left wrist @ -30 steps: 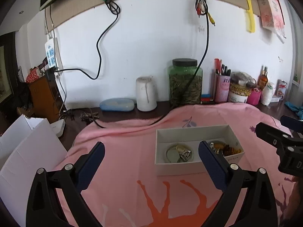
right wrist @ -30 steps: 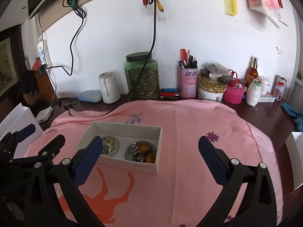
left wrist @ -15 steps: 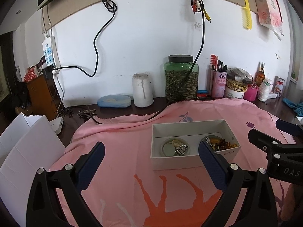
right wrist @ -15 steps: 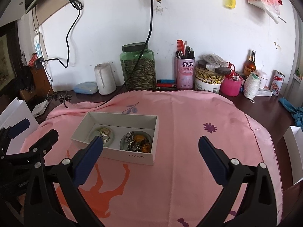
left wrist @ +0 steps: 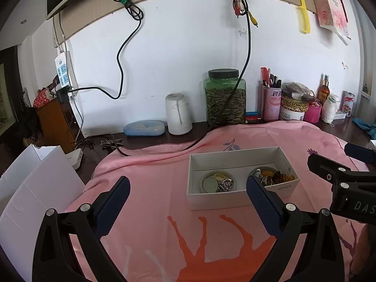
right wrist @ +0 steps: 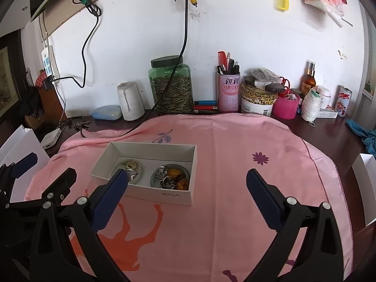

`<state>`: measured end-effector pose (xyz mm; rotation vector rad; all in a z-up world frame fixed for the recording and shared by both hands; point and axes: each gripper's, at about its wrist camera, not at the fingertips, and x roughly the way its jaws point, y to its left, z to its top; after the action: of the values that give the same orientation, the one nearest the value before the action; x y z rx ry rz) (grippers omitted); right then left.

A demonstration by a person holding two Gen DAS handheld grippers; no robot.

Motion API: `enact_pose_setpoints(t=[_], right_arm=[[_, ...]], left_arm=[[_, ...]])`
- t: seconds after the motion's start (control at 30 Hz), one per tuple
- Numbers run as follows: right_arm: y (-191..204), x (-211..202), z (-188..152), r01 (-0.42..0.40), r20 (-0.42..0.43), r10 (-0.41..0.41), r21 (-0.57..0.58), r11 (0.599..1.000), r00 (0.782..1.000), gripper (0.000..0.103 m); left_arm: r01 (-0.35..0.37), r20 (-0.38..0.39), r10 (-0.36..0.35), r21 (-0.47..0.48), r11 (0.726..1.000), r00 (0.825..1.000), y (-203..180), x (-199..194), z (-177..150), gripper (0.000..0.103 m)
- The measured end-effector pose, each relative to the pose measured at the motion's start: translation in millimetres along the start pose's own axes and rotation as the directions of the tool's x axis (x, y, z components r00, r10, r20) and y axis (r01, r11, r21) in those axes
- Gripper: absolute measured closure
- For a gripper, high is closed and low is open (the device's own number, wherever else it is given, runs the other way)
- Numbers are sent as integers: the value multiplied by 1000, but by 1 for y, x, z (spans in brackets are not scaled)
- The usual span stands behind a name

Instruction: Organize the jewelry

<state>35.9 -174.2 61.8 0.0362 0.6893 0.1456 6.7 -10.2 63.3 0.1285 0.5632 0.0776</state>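
A white wall hung with cables backs a dark bench (left wrist: 347, 134) covered by a pink cloth (left wrist: 152, 176), with a green jar of seeds (left wrist: 224, 96), a white thread spool (left wrist: 177, 114) and a blue case (left wrist: 143, 128) lined up along the wall. From the left wrist, the left tongs (left wrist: 188, 195) hang above the cloth with their blue pads spread wide and nothing between them; the white box (left wrist: 237, 198) sits on the cloth ahead and a little to the right, with two small dishes inside, one holding pale rings (left wrist: 217, 182) and the other a heap of amber and silver jewelry (left wrist: 273, 176). The other tool pokes in at the right edge. From the right wrist, the right tongs (right wrist: 186, 185) are likewise wide open and empty, held over the cloth; the same box (right wrist: 164, 193) lies ahead and to the left, its near left corner behind the left pad. A pink pen cup (right wrist: 228, 90) and a pink tub (right wrist: 285, 104) stand by the wall.
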Motion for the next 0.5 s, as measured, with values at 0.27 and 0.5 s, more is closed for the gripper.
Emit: enact_pose_setpoints(t=[0.27,0.5], right_arm=[[1,5,-2,14,-20,-14,-15,1000,1000,7],[2,9,-2,23,-33,-24,-19,1000,999,7]], left_arm=[[4,-21,-3,19,1000,1000,-3,7,-1,6],[17,-54,-17,-6,1000,998,3,17,-1,6]])
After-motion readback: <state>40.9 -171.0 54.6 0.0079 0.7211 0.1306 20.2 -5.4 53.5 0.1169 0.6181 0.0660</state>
